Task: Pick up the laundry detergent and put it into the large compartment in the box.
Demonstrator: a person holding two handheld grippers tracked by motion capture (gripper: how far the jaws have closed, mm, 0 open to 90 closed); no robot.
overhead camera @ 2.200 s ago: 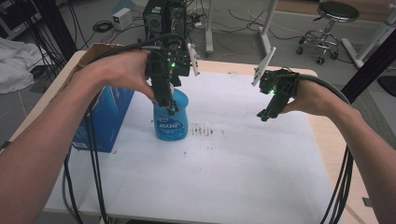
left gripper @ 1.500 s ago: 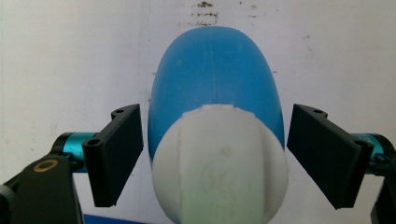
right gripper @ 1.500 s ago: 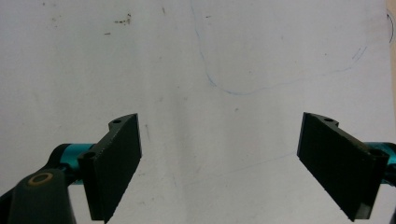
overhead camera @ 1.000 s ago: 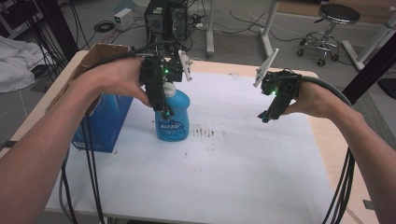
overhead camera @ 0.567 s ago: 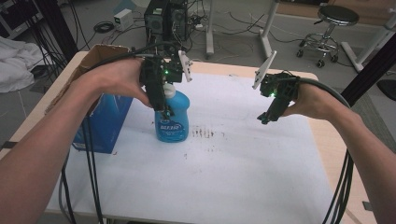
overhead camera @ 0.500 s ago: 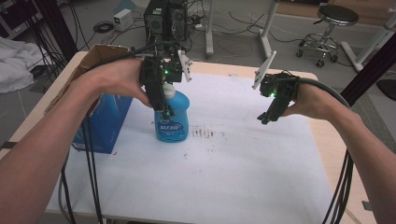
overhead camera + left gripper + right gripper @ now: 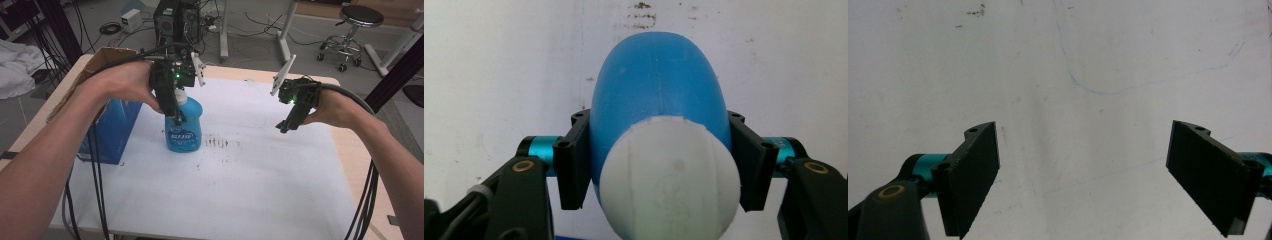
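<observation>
Now your left gripper [image 7: 659, 165] has just closed its jaws on the upright blue bottle [image 7: 183, 130], below its white cap [image 7: 670, 177], beside the blue box [image 7: 112, 127]; your right gripper [image 7: 1083, 175] hangs wide open, holding nothing.

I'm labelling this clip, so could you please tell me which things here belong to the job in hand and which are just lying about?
In the job:
- blue bottle with white cap
- left gripper, shut on the bottle
- right gripper, open above the table

Lying about:
- blue box
- white table cover
- stool
</observation>
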